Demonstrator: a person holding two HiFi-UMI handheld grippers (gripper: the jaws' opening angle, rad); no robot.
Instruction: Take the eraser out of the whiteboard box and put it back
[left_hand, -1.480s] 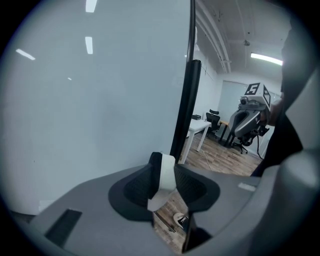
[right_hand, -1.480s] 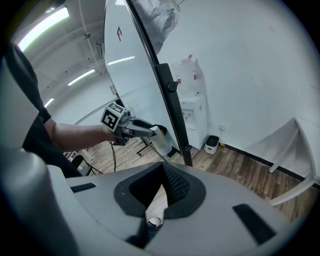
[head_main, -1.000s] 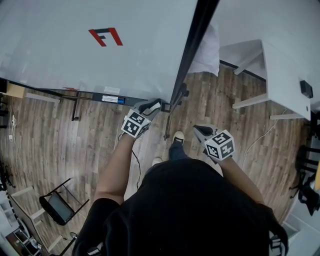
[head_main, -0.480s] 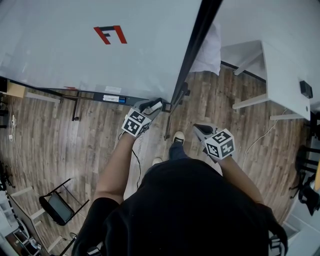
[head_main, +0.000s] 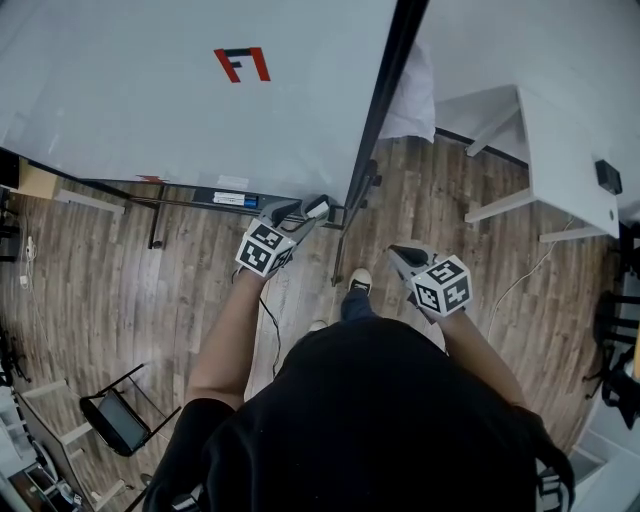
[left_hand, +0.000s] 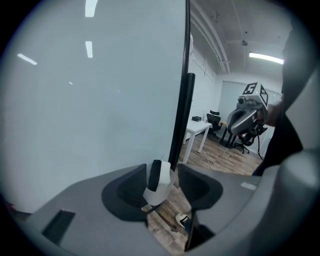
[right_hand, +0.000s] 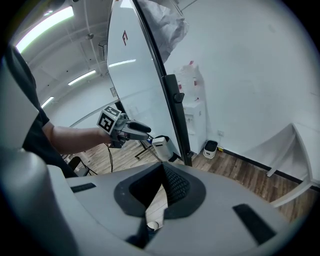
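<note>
Clenching the left gripper's (head_main: 301, 211) jaws on the eraser (head_main: 318, 207), holding it off the whiteboard box (head_main: 226, 197) at its three o'clock end, probably for setting back in; resting the right gripper (head_main: 400, 257) at four o'clock, jaws pressed together, empty.

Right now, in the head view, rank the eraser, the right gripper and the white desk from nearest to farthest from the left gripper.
1. eraser: between the jaws of the left gripper.
2. right gripper: to its right, in front of the person.
3. white desk: far right of the view.
</note>
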